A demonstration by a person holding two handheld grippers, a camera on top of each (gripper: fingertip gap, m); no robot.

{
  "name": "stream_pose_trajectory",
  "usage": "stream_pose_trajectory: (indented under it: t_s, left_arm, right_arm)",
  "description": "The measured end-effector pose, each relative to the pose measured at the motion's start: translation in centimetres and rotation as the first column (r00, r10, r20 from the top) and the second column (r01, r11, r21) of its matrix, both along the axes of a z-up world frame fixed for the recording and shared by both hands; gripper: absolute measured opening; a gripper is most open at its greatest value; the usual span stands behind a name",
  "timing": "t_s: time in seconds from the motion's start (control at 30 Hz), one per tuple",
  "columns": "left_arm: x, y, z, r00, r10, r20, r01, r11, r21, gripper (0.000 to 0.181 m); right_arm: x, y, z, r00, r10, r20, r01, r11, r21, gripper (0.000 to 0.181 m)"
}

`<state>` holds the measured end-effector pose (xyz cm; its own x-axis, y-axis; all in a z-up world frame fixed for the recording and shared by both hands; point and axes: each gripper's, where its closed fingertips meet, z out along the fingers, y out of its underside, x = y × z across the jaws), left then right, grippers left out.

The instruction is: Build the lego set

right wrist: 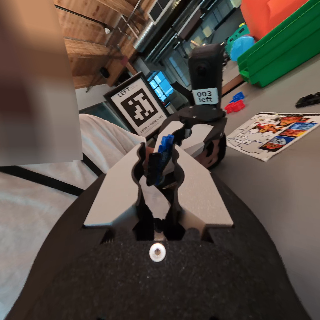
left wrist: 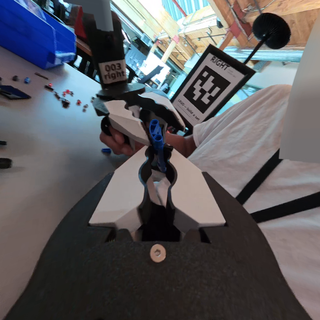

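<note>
Both grippers meet tip to tip above the grey table (left wrist: 43,173), in front of a person in a white shirt. My left gripper (left wrist: 159,150) is shut on a blue pin-hole lego piece (left wrist: 155,136) that sticks up out of its tips. Facing it, the right gripper's white fingers (left wrist: 124,121) close around the piece's far end. In the right wrist view, my right gripper (right wrist: 159,147) is shut on a black lego piece (right wrist: 153,166) with blue behind it. This joins the blue piece (right wrist: 166,140) held by the left gripper's fingers (right wrist: 194,138).
Loose small lego parts (left wrist: 65,97) and a blue bin (left wrist: 34,34) lie at the table's far left. In the right wrist view I see a printed sheet (right wrist: 273,133), red and blue pieces (right wrist: 235,103), a black part (right wrist: 308,102) and green bins (right wrist: 285,52). A framed marker sign (left wrist: 207,86) stands nearby.
</note>
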<state>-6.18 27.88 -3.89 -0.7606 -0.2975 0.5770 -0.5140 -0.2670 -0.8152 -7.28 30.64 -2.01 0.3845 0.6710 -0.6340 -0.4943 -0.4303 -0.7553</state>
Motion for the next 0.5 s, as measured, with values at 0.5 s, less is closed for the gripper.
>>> stream_pose_trajectory:
  t_s: [0.5]
  left_arm:
    - [5.2, 8.1, 0.2, 0.78, 0.625, -0.012, -0.625, 0.78, -0.037, 0.008]
  right_arm:
    - [3.8, 5.2, -1.5, -0.012, -0.64, 0.768, 0.541, 0.642, 0.543, 0.069]
